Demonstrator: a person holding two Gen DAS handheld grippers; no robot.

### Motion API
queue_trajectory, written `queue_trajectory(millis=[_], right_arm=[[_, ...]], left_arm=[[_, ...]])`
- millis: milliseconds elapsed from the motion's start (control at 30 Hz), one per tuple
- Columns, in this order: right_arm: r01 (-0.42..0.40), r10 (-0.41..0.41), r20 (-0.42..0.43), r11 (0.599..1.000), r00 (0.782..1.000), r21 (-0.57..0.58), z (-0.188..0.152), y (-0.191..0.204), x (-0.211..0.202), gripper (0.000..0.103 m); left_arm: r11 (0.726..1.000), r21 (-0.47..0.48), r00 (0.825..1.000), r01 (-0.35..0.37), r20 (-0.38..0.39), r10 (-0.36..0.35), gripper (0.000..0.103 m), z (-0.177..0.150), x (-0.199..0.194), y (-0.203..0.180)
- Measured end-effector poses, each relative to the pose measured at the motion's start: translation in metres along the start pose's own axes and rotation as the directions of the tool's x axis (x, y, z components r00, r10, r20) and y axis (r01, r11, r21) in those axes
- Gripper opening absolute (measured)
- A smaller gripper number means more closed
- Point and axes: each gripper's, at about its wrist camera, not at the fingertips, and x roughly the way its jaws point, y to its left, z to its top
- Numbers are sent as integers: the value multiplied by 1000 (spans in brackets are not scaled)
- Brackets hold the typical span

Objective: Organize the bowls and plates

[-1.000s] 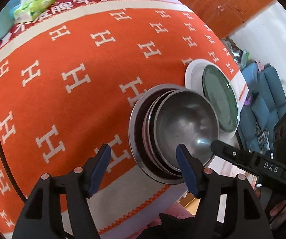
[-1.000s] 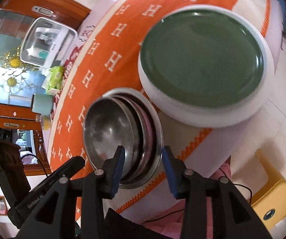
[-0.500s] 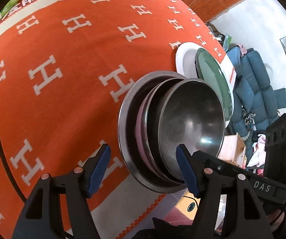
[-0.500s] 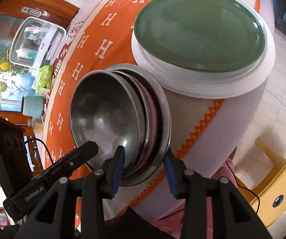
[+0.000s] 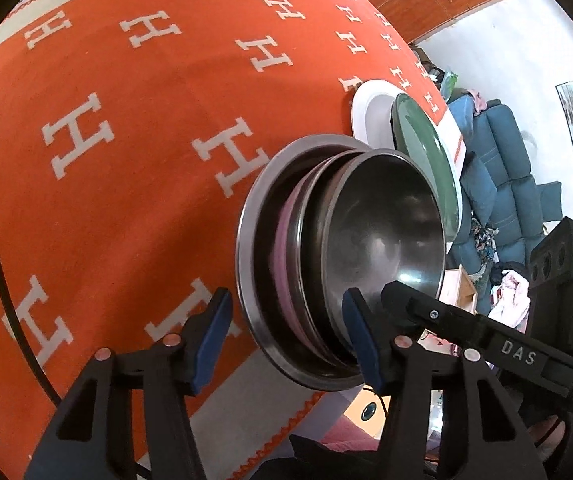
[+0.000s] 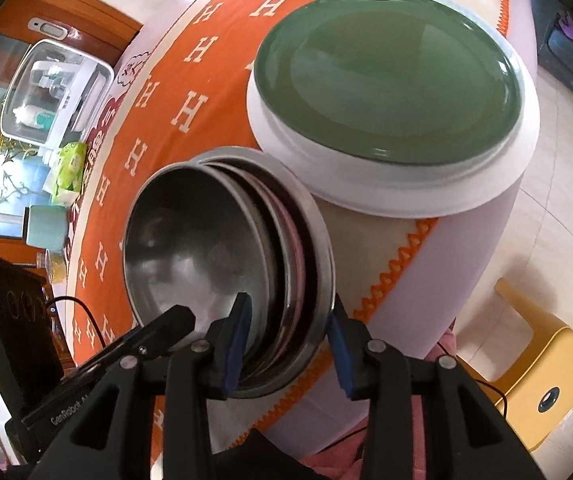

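Note:
A stack of nested steel bowls (image 5: 382, 240) with a pink one in it stands near the table's front edge. Beside it, a green plate (image 6: 390, 76) lies on a white plate (image 6: 402, 188). My left gripper (image 5: 286, 336) straddles the stack's near rim with its jaws closing. Its left pad (image 5: 214, 332) stands apart from the outer bowl, so it is open. My right gripper (image 6: 288, 336) is closing on the same stack (image 6: 206, 248), one pad inside the top bowl and the other pad against the outer bowl's rim.
An orange cloth with white H marks (image 5: 126, 140) covers the table. A green packet (image 6: 68, 172) and a clear box (image 6: 54, 96) stand at the far side. A yellow stool (image 6: 538, 376) is on the floor by the table's edge. A blue sofa (image 5: 502, 168) lies beyond.
Both grippers have come in closer on the bowl stack. The left jaws have narrowed around its rim. The right jaws now straddle the rim and have narrowed a little.

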Motion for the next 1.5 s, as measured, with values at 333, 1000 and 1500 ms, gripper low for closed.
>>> queue_trajectory(millis=[333, 1000, 1500], right_arm=[[-20, 20, -1, 1000, 1000, 8, 8, -6, 0, 28], [-180, 162, -87, 940, 983, -291, 41, 13, -22, 25], [-260, 284, -30, 821, 958, -508, 64, 16, -81, 25]], left_arm=[[1000, -15, 1000, -12, 24, 13, 41, -6, 0, -7], [966, -251, 968, -61, 221, 118, 40, -35, -29, -27], [959, -267, 881, -96, 425, 207, 41, -51, -64, -96]])
